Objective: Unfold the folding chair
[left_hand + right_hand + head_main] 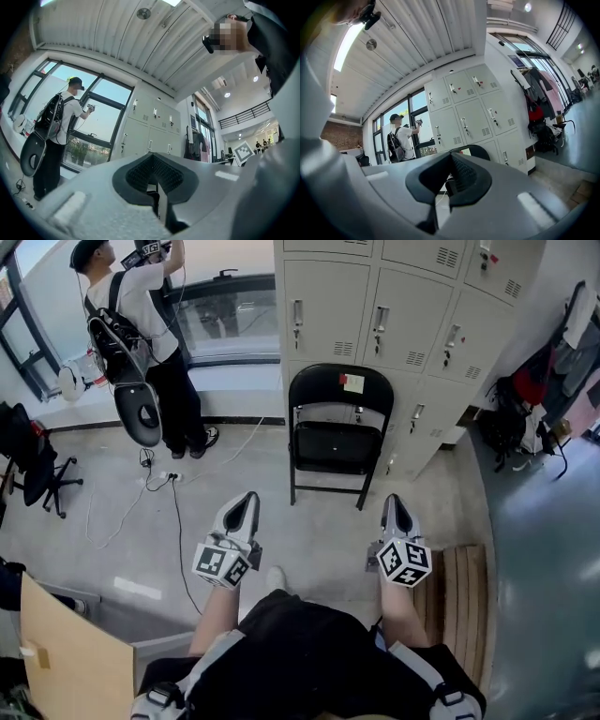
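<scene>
Grey concrete floor (pixel 319 540) lies bare straight ahead of both sets of jaws, an open lane with nothing standing in it between the tips and the folding chair (pixel 339 432). Just outside the right gripper (pixel 395 505), a slatted wooden board (pixel 464 587) lies flat on the floor, its long edge running alongside that forearm. Outside the left gripper (pixel 247 502), black cables (pixel 176 521) trail over the floor, and a sheet of cardboard (pixel 66 652) stands further out and nearer the wearer. Dead ahead of the jaws, and well apart from them, the black folding chair stands upright on its legs, its back close against the pale lockers (pixel 375 315); its seat looks tipped up toward the backrest, though the angle is hard to judge. Beyond the left jaws and off to their outer side, a person (pixel 141 324) with a backpack stands at the window, past an office chair (pixel 37 465). Beyond the right jaws, bags and clothes (pixel 539 381) hang by the wall. Both forearms reach forward side by side, grippers pointing at the chair, marker cubes uppermost. The left gripper tips slightly upward; the right sits about level. Each gripper view shows its jaws clenched together with nothing between them.
</scene>
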A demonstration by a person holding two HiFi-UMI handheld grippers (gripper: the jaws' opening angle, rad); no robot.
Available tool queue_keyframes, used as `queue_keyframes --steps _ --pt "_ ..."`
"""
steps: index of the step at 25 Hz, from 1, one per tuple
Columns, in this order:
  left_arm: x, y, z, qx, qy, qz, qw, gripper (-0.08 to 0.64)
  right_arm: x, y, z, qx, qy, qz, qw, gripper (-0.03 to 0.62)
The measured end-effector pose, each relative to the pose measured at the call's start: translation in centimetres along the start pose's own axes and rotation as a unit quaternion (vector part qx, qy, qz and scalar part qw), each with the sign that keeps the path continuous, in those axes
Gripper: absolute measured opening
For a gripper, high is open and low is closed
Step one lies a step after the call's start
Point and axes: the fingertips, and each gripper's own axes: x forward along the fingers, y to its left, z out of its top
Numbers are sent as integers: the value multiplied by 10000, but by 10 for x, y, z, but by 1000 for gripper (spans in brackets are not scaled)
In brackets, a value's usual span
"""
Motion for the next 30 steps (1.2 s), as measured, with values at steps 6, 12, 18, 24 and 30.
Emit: queue_keyframes --steps 6,12,18,24,30 --pt "41 41 -5 -33 -128 60 9999 3 57 7 -1 -70 122 62 9999 6" --pt "90 87 -2 -41 -124 -9 9999 3 107 3 10 -90 173 -216 9996 6" --pt "128 131 -13 -127 -23 -123 9998 3 158 5 3 85 305 -460 9984 6" --pt "154 168 -24 -136 170 -319 9993 3 202 27 -16 81 516 -554 9971 6" --pt "167 210 -40 -120 329 -484 9982 3 231 39 -44 87 729 -716 9947 6"
